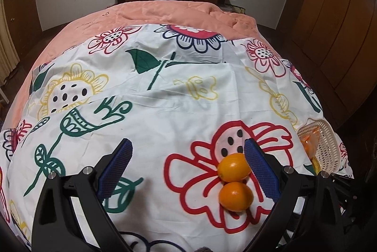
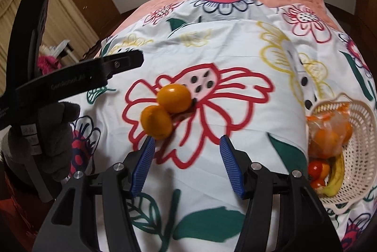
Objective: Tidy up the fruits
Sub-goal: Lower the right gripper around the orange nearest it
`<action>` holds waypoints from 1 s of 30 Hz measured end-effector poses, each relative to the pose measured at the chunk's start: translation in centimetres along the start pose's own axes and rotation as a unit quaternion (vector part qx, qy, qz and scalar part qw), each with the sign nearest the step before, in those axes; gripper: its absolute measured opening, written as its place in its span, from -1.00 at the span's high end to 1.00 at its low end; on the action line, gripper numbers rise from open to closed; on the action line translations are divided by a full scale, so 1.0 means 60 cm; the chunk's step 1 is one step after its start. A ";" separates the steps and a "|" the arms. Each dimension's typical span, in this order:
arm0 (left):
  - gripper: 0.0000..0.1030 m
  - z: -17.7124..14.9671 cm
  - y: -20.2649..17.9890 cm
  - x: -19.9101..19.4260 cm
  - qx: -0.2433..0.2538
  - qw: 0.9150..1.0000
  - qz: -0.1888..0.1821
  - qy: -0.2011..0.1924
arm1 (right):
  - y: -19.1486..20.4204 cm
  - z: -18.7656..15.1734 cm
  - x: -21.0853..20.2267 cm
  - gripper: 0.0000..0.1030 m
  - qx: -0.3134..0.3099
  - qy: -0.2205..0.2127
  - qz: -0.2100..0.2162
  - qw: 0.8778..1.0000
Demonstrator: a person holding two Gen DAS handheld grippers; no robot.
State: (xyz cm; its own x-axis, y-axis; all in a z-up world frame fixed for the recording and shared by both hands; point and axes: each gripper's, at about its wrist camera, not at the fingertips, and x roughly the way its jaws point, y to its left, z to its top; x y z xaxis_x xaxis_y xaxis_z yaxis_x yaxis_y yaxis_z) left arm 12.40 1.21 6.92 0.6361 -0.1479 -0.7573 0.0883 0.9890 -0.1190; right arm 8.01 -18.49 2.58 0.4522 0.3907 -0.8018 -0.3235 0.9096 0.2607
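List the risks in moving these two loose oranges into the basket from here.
1. The two oranges touch each other on soft, wrinkled floral cloth; gripping one may send the other rolling.
2. The basket looks tilted and already holds bagged oranges, a banana and red fruit, so another fruit could spill out.
3. Both the left gripper and the right gripper, each empty, sit near the oranges and may collide.

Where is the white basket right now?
In the right wrist view, the white basket lies at the right edge of the flowered sheet, right of the two loose oranges.
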 end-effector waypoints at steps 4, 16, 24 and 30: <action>-0.88 0.000 0.015 -0.002 -0.010 1.000 0.000 -0.002 | 0.022 0.010 0.013 -0.12 -0.018 0.011 0.001 1.000; -0.88 -0.005 0.044 -0.004 -0.025 1.000 -0.001 -0.005 | 0.067 0.033 0.060 -0.10 -0.063 0.044 0.000 0.997; -0.88 -0.010 0.058 -0.003 -0.033 0.999 -0.003 -0.004 | 0.084 0.045 0.096 0.03 -0.083 0.073 -0.009 0.994; -0.88 -0.013 0.063 -0.001 -0.037 0.999 -0.004 -0.003 | 0.086 0.052 0.108 0.18 -0.087 0.083 -0.017 0.993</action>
State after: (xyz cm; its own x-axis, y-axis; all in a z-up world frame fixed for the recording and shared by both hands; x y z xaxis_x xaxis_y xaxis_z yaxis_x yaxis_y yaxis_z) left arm 12.11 4.96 6.00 0.6406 -0.1550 -0.7521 0.0363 0.9844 -0.1719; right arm 11.86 -10.80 0.40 0.3265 0.3175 -0.8903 -0.4547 0.8785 0.1466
